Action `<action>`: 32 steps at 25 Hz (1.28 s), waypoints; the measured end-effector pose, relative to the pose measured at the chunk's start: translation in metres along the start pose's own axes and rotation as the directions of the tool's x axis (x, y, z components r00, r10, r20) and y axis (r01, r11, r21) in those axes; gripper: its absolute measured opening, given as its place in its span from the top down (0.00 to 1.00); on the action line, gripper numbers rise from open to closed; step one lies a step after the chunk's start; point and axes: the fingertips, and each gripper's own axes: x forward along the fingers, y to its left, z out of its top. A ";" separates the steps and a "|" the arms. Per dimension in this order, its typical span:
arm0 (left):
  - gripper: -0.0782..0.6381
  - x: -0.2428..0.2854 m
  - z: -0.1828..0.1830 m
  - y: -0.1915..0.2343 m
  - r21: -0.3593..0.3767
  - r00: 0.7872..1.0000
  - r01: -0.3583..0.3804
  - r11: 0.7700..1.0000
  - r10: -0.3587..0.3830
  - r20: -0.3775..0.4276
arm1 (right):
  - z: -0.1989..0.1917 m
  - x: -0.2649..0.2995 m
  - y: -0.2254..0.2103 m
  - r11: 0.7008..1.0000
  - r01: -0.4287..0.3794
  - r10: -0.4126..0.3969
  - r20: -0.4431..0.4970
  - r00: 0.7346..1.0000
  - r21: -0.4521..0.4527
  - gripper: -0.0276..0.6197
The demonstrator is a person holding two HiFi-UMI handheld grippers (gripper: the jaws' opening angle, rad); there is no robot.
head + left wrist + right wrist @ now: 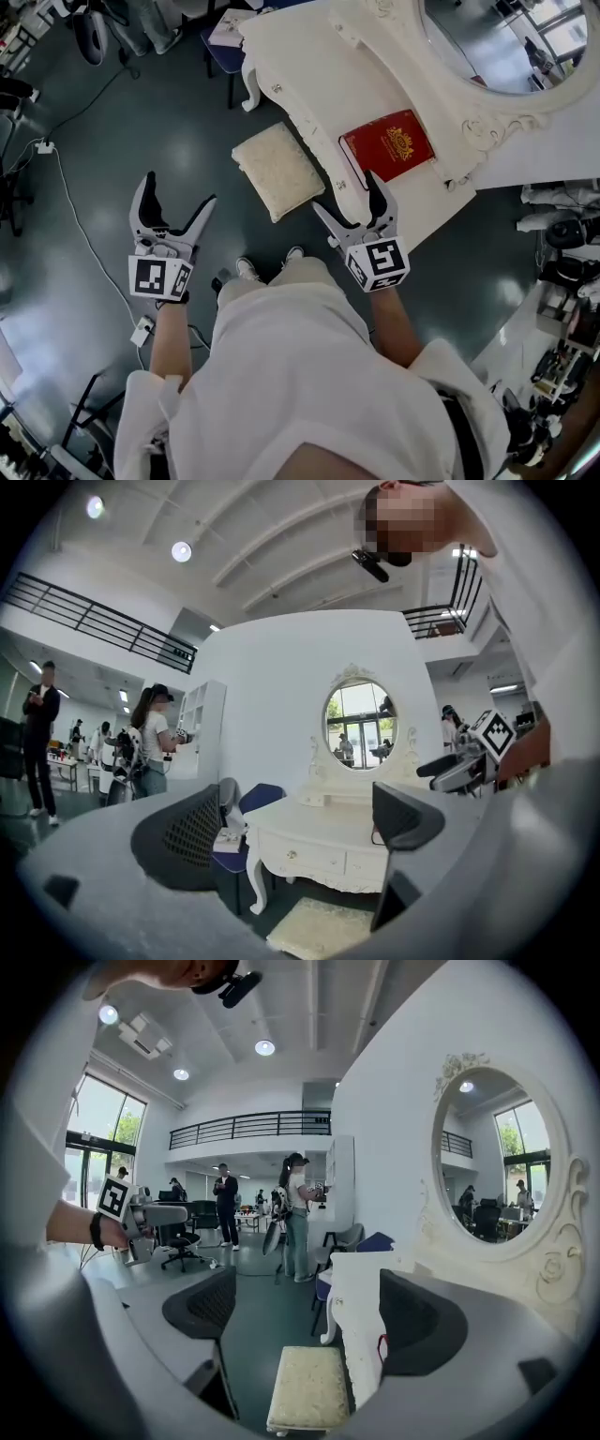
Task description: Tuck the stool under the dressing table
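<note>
Poised before contact with left gripper (178, 189) and right gripper (345, 192) spread empty, needing next to push the stool (277, 171) under the counter (319, 66).

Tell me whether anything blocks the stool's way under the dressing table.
Nothing visible does. The stool stands on bare floor at the dressing table's front edge, to one side of its leg. In the left gripper view the space beneath looks open, though part of it is hidden.
</note>
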 end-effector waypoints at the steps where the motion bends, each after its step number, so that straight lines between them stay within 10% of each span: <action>1: 0.19 0.008 -0.006 -0.002 0.003 1.000 0.022 1.000 -0.022 -0.009 | -0.005 0.006 0.000 1.000 -0.016 0.016 -0.011 1.000 0.005 0.24; 15: 0.19 0.074 -0.143 0.000 0.011 0.970 0.156 0.988 -0.151 -0.189 | -0.134 0.063 0.029 0.987 -0.111 0.133 -0.213 0.968 0.116 0.29; 32: 0.58 0.095 -0.367 0.040 -0.022 0.935 0.189 0.982 -0.187 -0.300 | -0.346 0.119 0.088 0.976 -0.129 0.192 -0.407 0.893 0.176 0.52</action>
